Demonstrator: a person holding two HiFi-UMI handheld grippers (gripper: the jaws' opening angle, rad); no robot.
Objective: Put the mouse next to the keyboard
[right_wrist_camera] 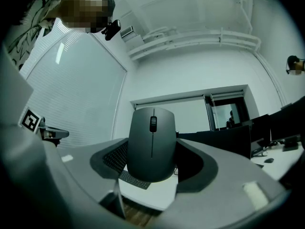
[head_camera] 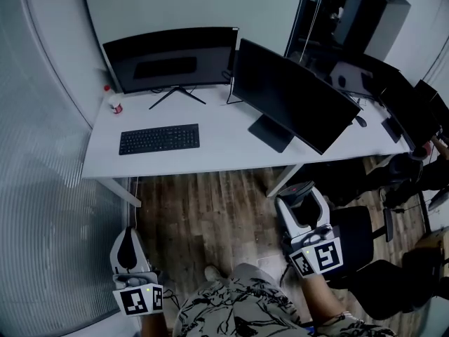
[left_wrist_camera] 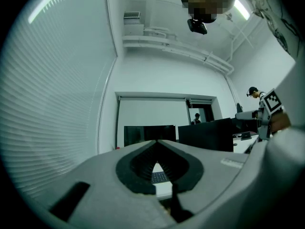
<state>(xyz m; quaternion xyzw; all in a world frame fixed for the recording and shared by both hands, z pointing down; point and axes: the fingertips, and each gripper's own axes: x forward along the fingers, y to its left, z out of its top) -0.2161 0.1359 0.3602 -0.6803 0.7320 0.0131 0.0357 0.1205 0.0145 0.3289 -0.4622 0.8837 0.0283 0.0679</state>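
The dark grey mouse (right_wrist_camera: 151,144) stands upright between the jaws of my right gripper (right_wrist_camera: 153,149), which is shut on it. In the head view that gripper (head_camera: 302,201) hangs over the wooden floor, below the desk's front edge, with the mouse (head_camera: 297,191) at its tip. The black keyboard (head_camera: 159,138) lies on the left part of the white desk (head_camera: 224,146), far from the mouse. My left gripper (head_camera: 128,251) is low at the left over the floor. Its jaws meet at the tip (left_wrist_camera: 157,144) with nothing held, and a bit of the keyboard (left_wrist_camera: 159,177) shows through the gap.
Two dark monitors (head_camera: 172,58) (head_camera: 291,93) stand at the back and right of the desk. A small red-capped bottle (head_camera: 115,105) sits at its left end, another mouse (head_camera: 360,121) at its far right. A black chair (head_camera: 365,244) stands at my right, a frosted glass wall (head_camera: 42,209) at my left.
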